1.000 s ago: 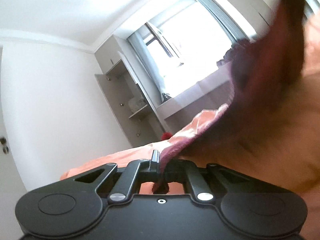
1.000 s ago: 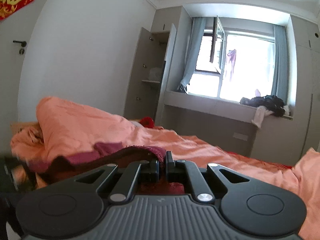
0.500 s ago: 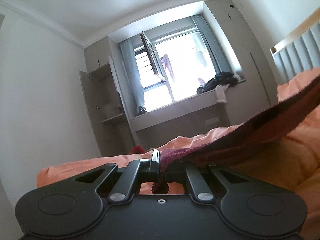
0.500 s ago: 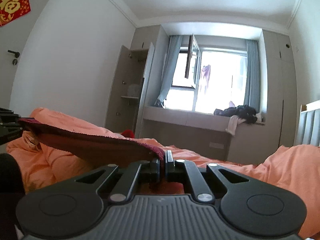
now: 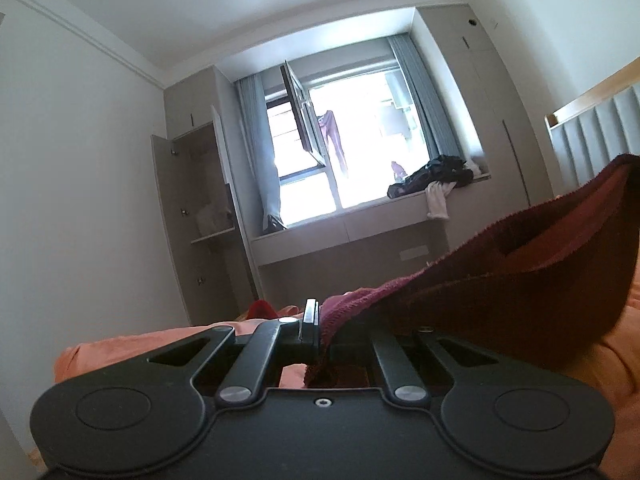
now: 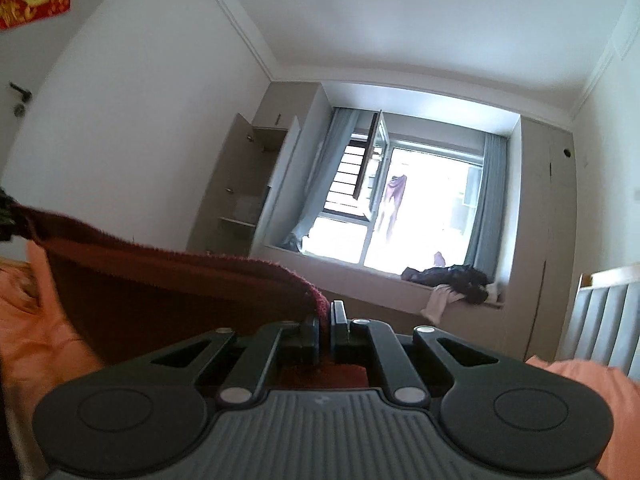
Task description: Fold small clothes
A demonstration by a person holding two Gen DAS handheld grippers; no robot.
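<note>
The left claw (image 5: 318, 322) is clamped on one corner of a dark red cloth (image 5: 500, 292), and the right claw (image 6: 325, 320) is pinched tight on another corner of it (image 6: 180, 284). The cloth hangs between the two claws, held up above the orange bedding (image 5: 132, 344) of the bed. Beyond it a window (image 6: 416, 216) stands open, with dark clothes (image 6: 452, 276) heaped on its sill.
</note>
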